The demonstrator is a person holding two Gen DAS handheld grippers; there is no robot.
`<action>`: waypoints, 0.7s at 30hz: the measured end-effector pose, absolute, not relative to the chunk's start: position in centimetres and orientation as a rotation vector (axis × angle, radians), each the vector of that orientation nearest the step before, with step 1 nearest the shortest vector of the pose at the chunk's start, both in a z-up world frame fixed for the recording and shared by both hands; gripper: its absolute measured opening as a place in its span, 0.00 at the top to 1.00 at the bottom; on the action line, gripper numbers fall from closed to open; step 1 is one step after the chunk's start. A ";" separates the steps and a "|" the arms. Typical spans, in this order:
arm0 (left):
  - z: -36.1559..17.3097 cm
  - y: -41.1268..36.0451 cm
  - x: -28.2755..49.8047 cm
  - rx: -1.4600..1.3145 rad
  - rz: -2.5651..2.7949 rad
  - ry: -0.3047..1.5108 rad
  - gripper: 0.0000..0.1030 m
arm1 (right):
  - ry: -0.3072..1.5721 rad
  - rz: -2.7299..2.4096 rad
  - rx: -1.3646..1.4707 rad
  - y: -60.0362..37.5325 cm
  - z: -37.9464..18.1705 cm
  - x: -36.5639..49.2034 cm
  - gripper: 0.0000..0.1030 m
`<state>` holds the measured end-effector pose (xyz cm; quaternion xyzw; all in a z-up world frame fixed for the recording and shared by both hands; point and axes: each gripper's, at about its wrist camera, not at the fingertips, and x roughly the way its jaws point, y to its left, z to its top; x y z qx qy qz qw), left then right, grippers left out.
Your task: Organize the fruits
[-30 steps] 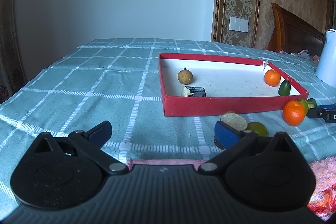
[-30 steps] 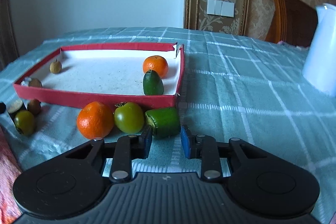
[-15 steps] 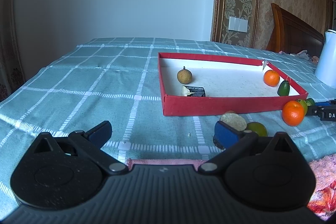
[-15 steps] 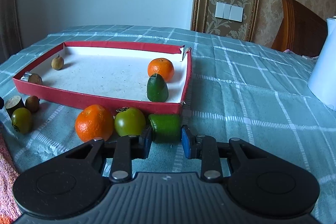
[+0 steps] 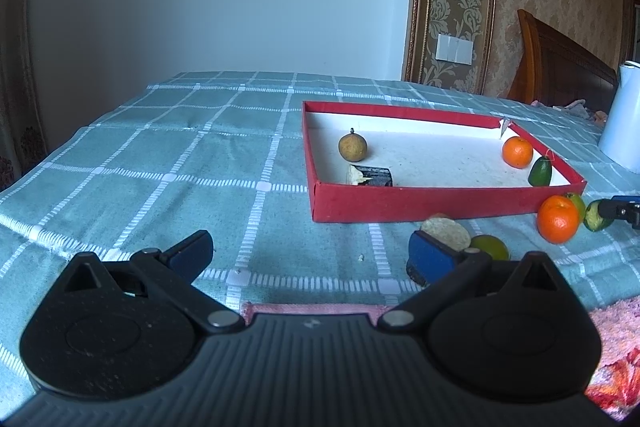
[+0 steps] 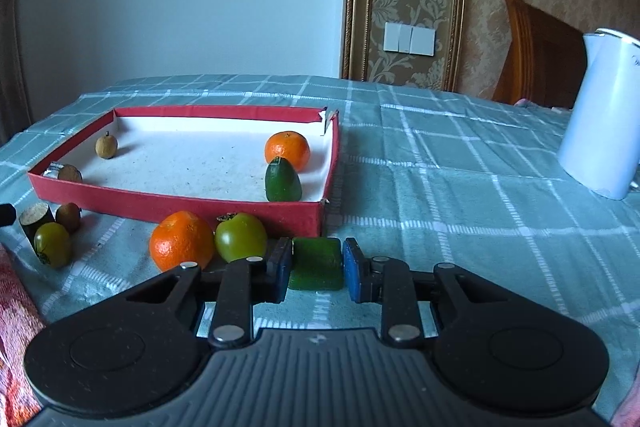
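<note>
My right gripper (image 6: pixel 316 269) is shut on a green fruit chunk (image 6: pixel 315 255) that rests on the cloth just in front of the red tray (image 6: pixel 180 205). To its left lie an orange (image 6: pixel 181 241) and a green tomato-like fruit (image 6: pixel 241 237). Inside the tray sit another orange (image 6: pixel 287 151), a dark green fruit (image 6: pixel 282 181), a brown round fruit (image 6: pixel 106 145) and a cut piece (image 6: pixel 66 173). My left gripper (image 5: pixel 312 253) stands wide open over the cloth, holding nothing. Its right finger is beside a cut stub (image 5: pixel 446 233) and a green fruit (image 5: pixel 490 247).
A white kettle (image 6: pixel 600 115) stands at the right on the checked tablecloth (image 6: pixel 460 187), with a wooden chair (image 6: pixel 536 55) behind it. A pink towel (image 5: pixel 616 347) lies at the near edge. Wall and switch plate lie beyond the table.
My right gripper has slid forward, so the green chunk went from ahead of the fingertips to between the pads. The left gripper has stayed where it was.
</note>
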<state>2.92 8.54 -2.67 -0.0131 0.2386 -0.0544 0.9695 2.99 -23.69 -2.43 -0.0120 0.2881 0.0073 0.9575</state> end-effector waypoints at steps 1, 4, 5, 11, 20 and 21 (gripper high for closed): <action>-2.7 8.5 2.9 -0.027 -0.112 0.484 0.00 | 0.588 0.012 -0.021 -23.7 -2.5 2.9 0.74; -2.7 8.6 3.1 -0.028 -0.111 0.497 0.00 | 0.586 0.003 -0.006 -23.8 -2.5 2.6 0.74; -2.7 8.5 3.2 -0.027 -0.112 0.505 0.00 | 0.580 -0.001 0.000 -23.8 -2.5 2.4 0.74; -2.8 8.3 3.4 -0.013 -0.104 0.517 0.00 | 0.555 -0.008 -0.005 -23.7 -2.2 1.7 0.74; -3.0 8.2 3.9 -0.005 -0.100 0.553 0.00 | 0.550 -0.023 -0.031 -23.6 -2.1 0.9 0.74; -3.0 8.1 4.0 -0.004 -0.100 0.555 0.00 | 0.548 -0.026 -0.031 -23.7 -2.0 0.8 0.74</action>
